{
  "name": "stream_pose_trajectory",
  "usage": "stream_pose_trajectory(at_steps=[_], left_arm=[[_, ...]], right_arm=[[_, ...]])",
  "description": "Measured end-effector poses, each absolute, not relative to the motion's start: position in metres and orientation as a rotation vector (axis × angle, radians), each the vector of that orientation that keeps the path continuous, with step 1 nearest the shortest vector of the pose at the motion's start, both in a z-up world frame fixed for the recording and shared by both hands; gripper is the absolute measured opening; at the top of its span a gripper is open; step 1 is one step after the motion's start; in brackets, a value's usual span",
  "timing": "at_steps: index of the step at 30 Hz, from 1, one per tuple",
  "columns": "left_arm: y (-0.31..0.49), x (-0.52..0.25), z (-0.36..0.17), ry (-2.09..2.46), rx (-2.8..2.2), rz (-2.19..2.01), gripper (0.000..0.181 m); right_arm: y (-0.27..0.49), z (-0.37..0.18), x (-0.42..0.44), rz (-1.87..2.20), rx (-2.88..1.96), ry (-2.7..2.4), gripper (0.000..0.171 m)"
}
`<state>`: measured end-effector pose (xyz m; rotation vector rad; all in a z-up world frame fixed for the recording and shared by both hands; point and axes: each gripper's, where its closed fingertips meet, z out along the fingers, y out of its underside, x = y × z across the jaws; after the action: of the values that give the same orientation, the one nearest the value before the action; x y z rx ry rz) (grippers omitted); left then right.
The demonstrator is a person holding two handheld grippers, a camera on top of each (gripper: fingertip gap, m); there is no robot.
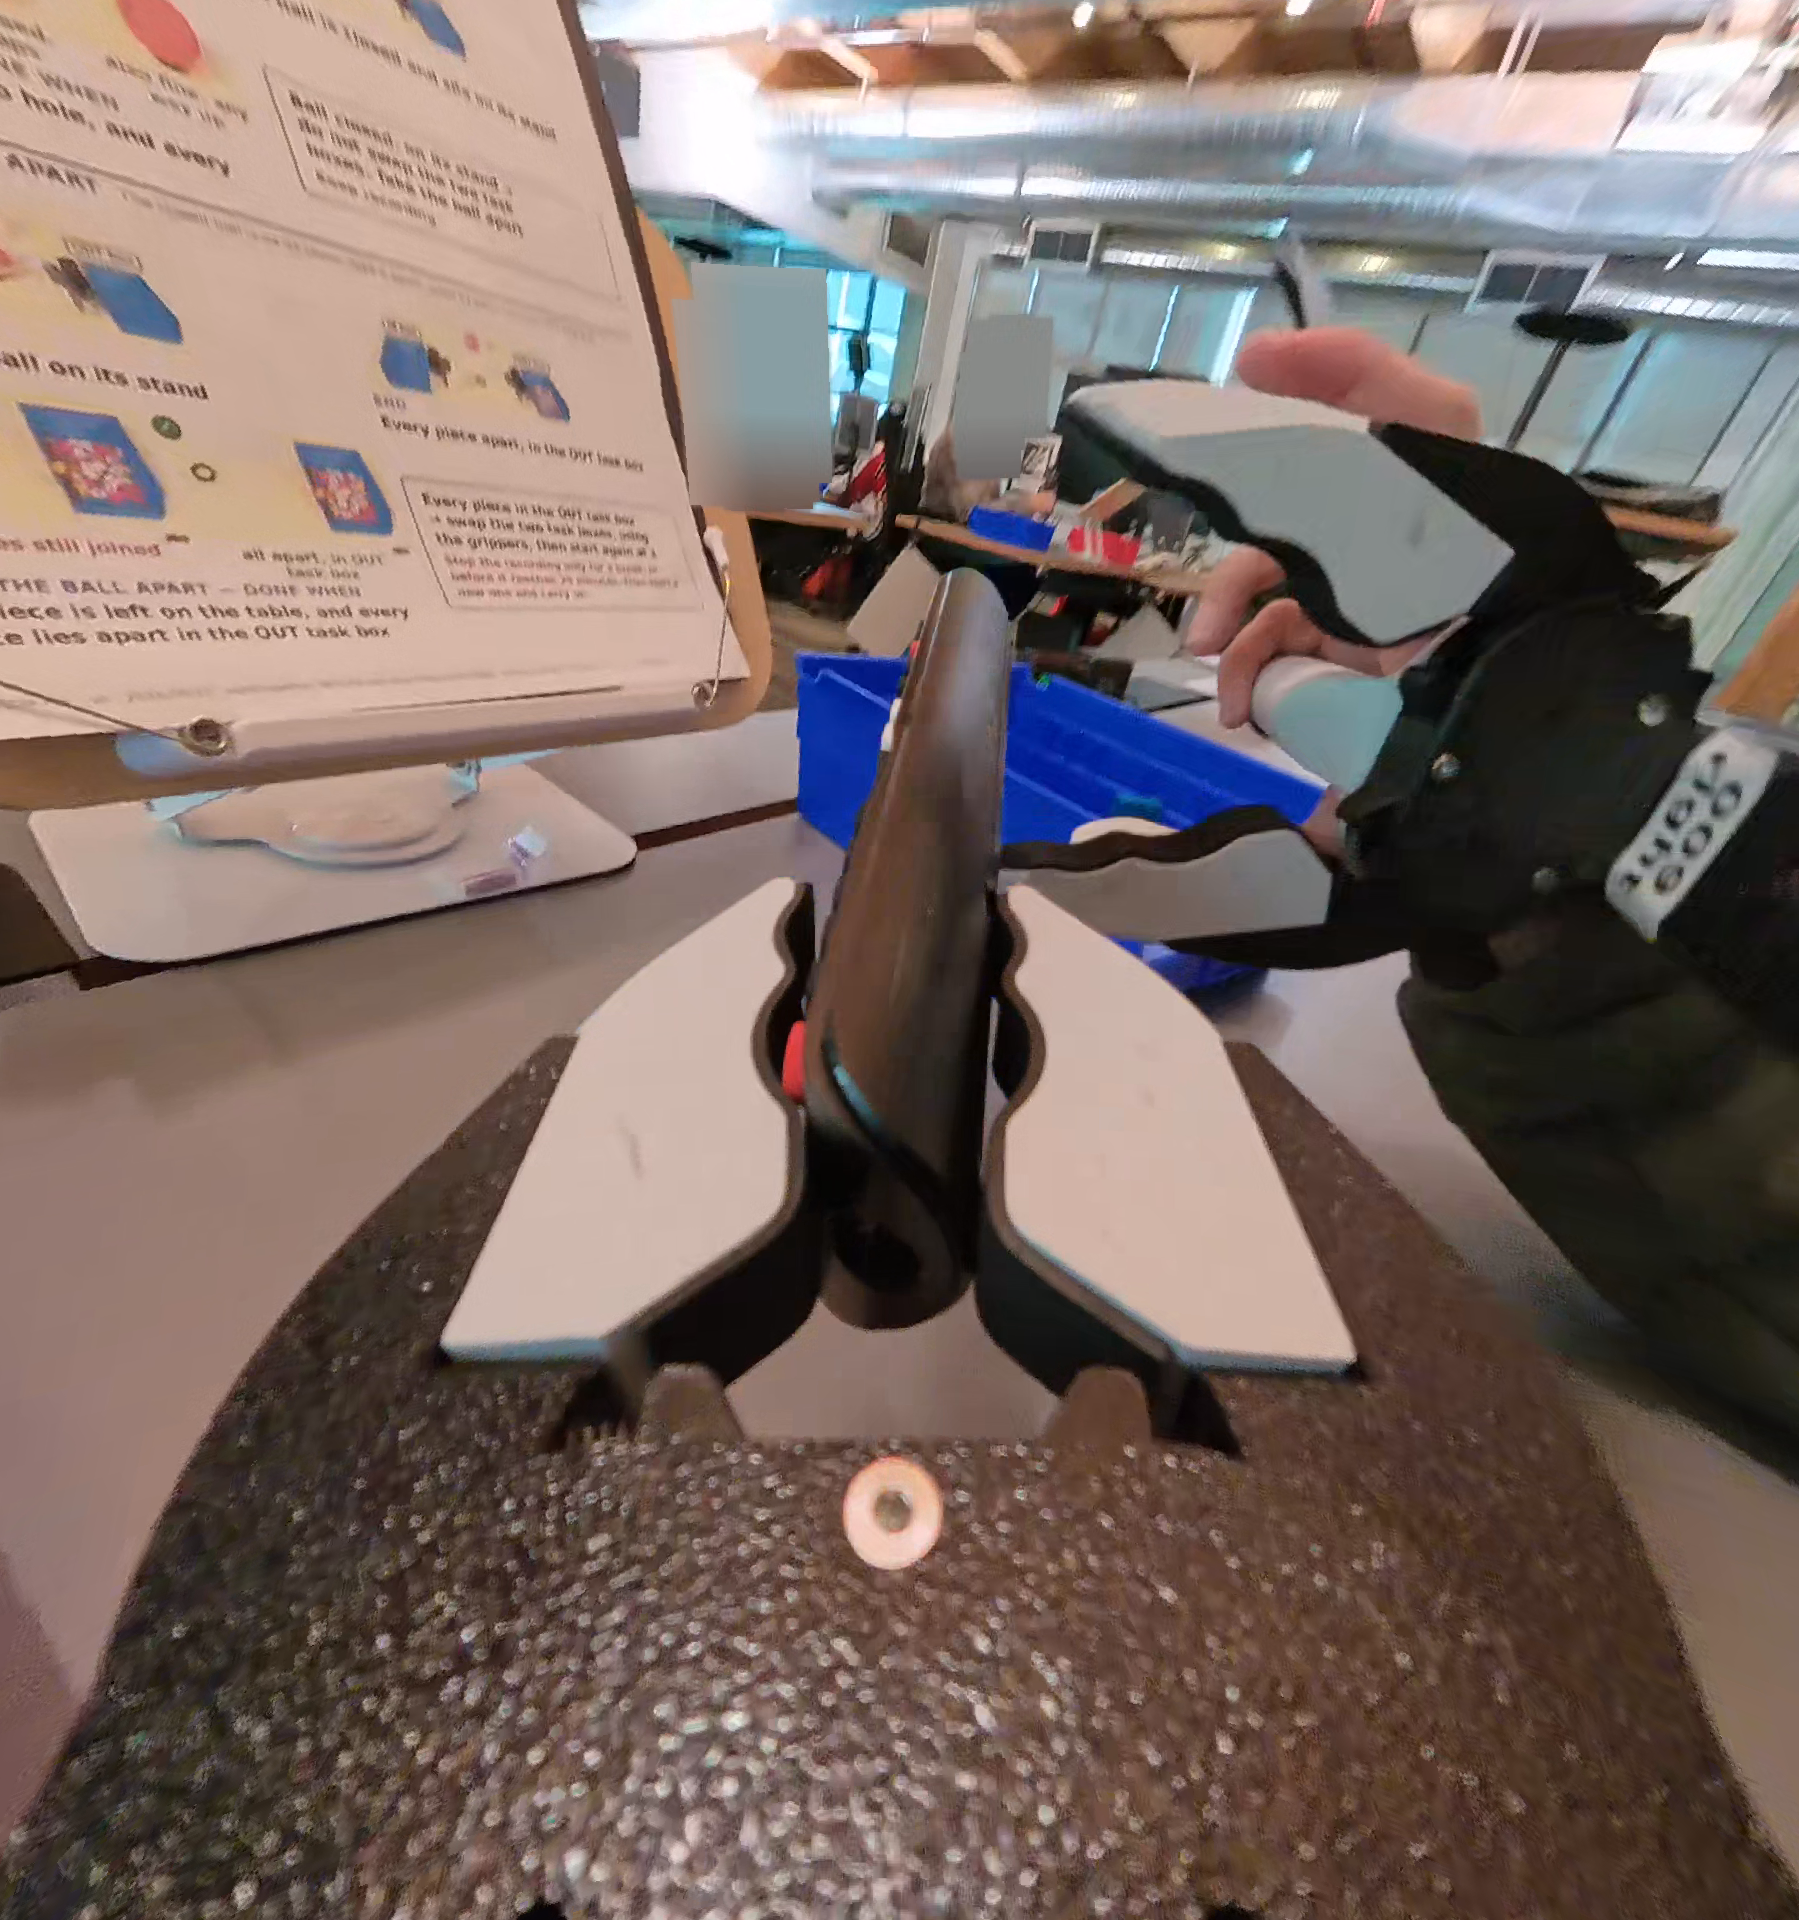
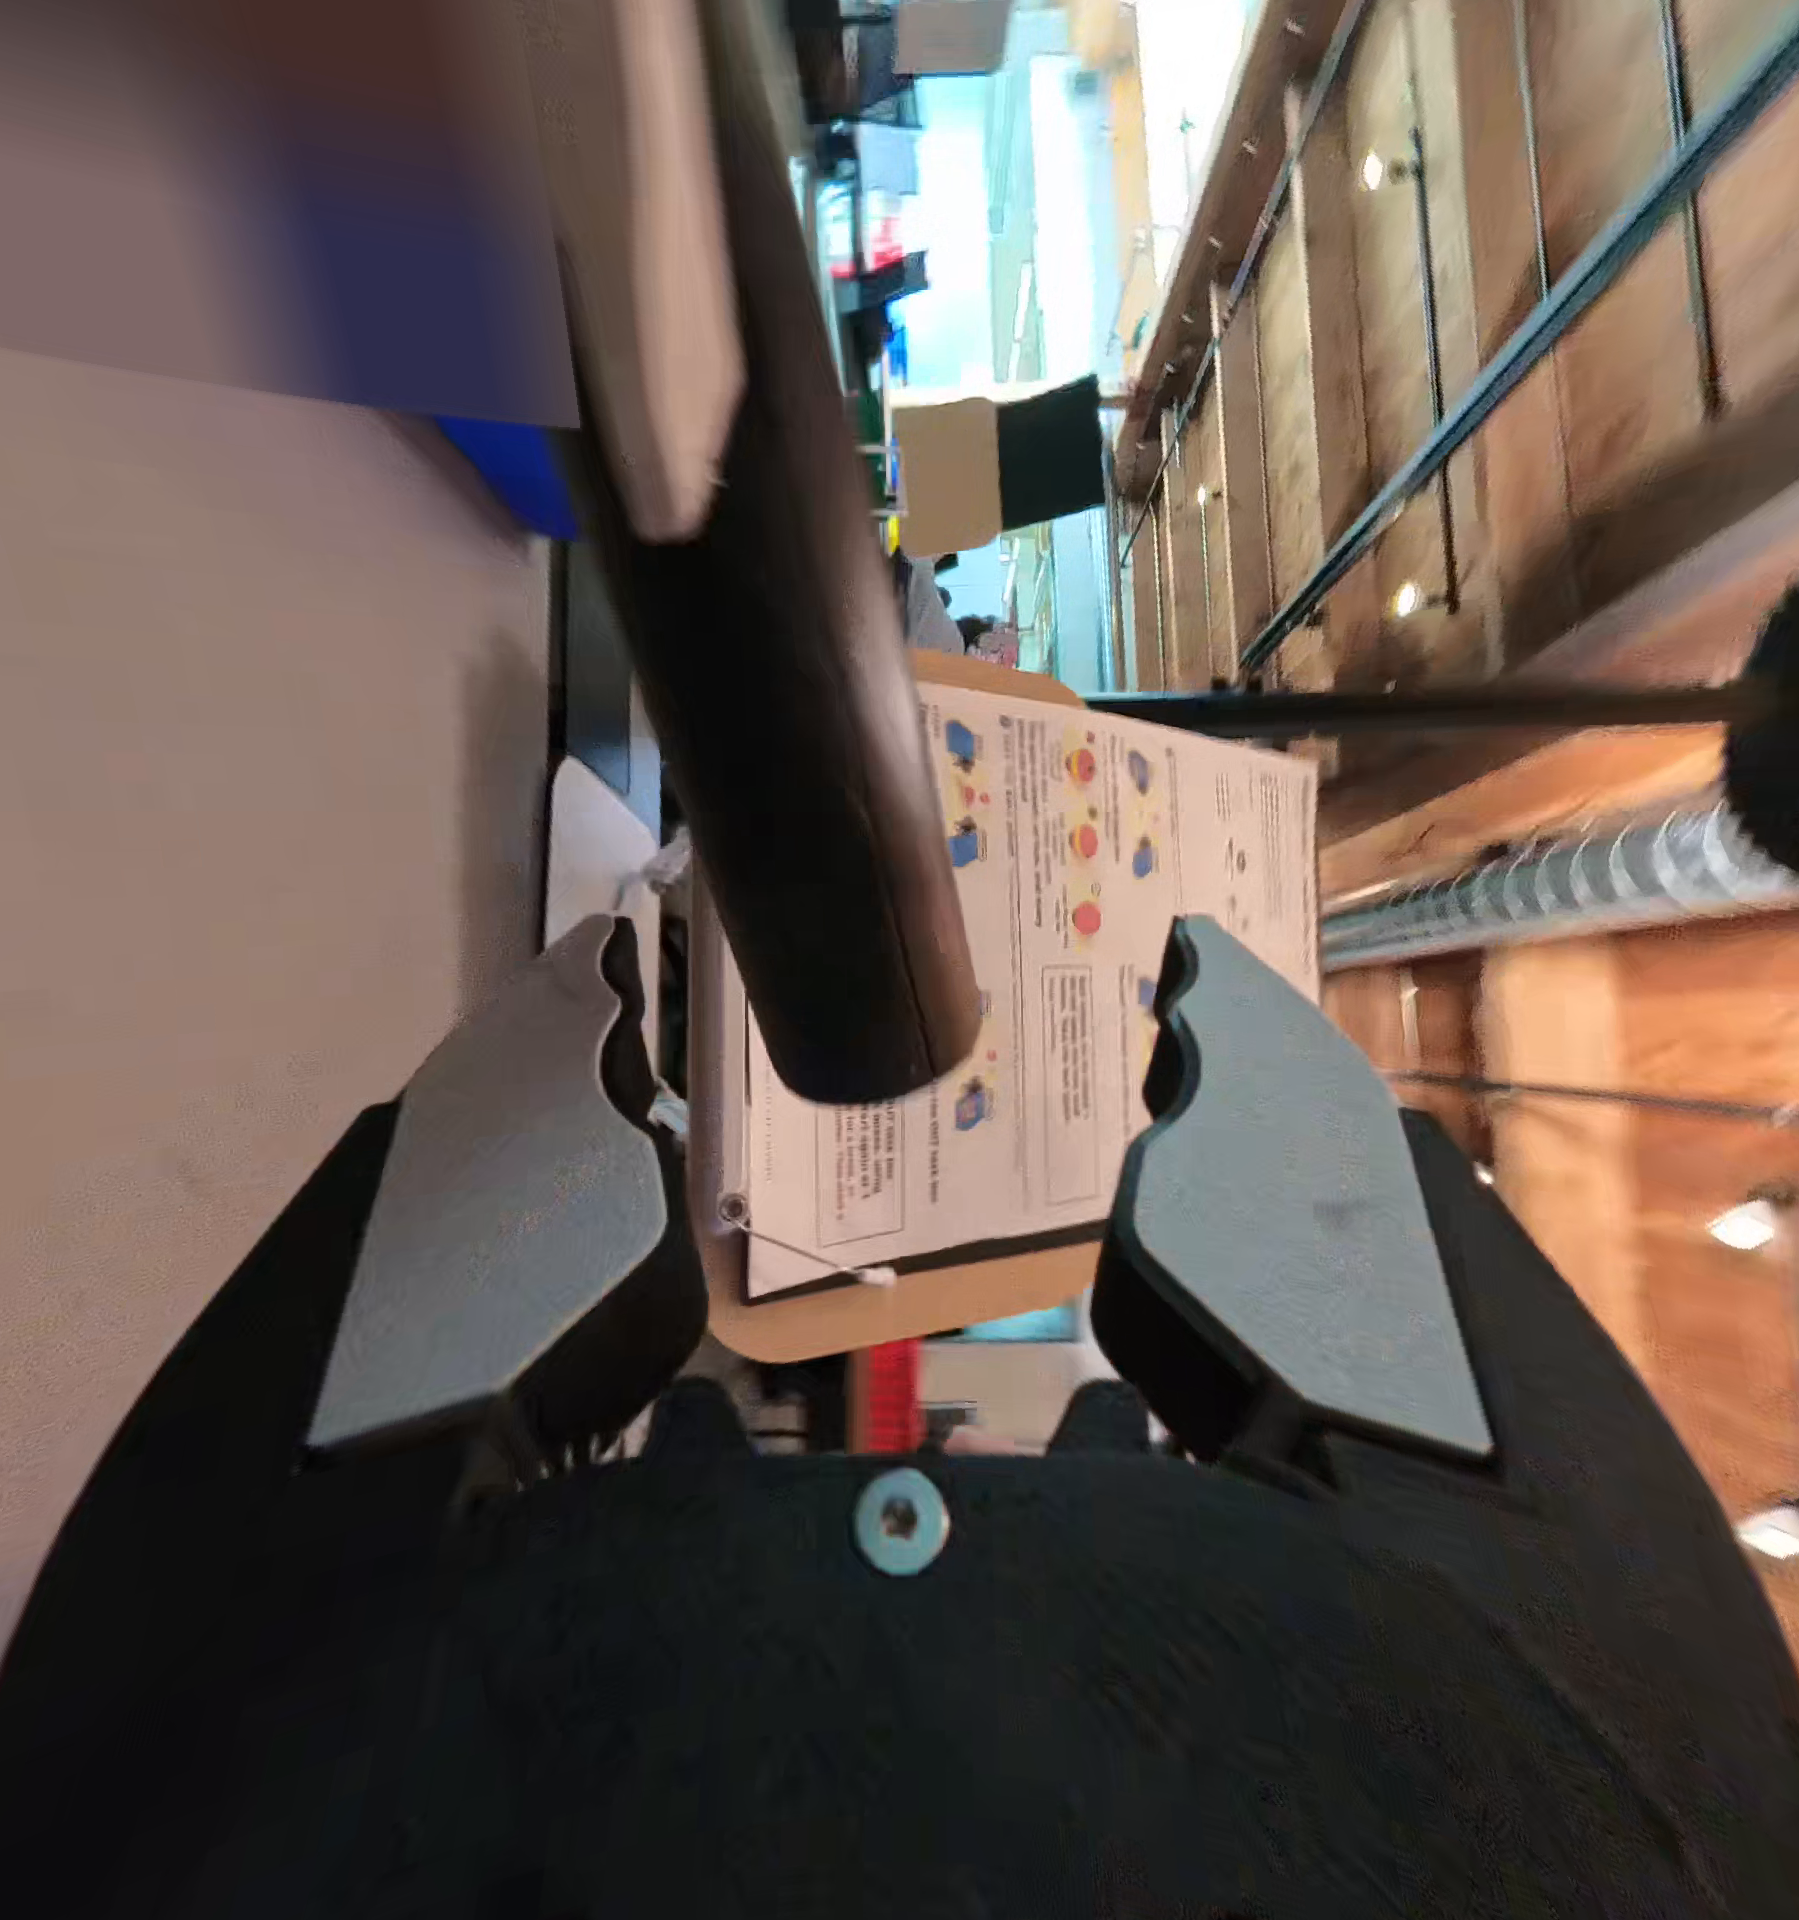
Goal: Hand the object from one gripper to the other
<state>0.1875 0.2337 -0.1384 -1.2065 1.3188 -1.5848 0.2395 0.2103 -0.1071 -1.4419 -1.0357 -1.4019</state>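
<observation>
A long black handle-like object with a small red part low on its side stands tilted up between my left gripper's fingers. My left gripper is shut on its lower end. My right gripper comes in from the right, rolled on its side, with its jaws wide apart above and below the object's upper end. In the right wrist view the object's free end reaches in between the open right gripper's fingertips without touching either pad. One left gripper finger shows at the top.
An instruction sheet on a clipboard stand stands at the left on the grey table; it also shows in the right wrist view. A blue bin sits behind the object. A person's hand holds the right gripper.
</observation>
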Motion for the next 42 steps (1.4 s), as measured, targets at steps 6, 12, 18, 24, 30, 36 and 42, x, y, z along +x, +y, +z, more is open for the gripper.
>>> stream_pose_trajectory(at_steps=[6, 12, 18, 24, 30, 36, 42], left_arm=[[0.222, 0.192, -0.148, 1.372, -1.226, -1.537, 0.032], [0.224, 0.189, -0.138, 1.319, -1.219, -1.634, 0.032], [0.214, 0.165, -0.095, 1.221, -0.847, -1.801, 0.063], [0.189, 0.146, -0.079, 1.257, -0.609, -1.877, 0.095], [0.192, 0.145, -0.073, 1.198, -0.583, -1.851, 0.113], [0.196, 0.15, -0.076, 1.155, -0.619, -1.829, 0.106], [0.183, 0.156, -0.094, 1.302, -0.579, -1.679, 0.075]], right_arm=[[0.228, -0.132, 0.224, -1.489, -1.385, -1.165, 0.067], [0.229, -0.144, 0.222, -1.345, -1.483, -1.117, 0.049], [0.223, -0.171, 0.2, -0.672, -1.779, -0.987, 0.049], [0.207, -0.171, 0.176, -0.204, -1.846, -0.893, 0.049], [0.206, -0.159, 0.168, -0.046, -1.79, -0.813, 0.049], [0.199, -0.14, 0.159, 0.067, -1.679, -0.788, 0.049], [0.195, -0.138, 0.152, 0.142, -1.705, -0.792, 0.049]])
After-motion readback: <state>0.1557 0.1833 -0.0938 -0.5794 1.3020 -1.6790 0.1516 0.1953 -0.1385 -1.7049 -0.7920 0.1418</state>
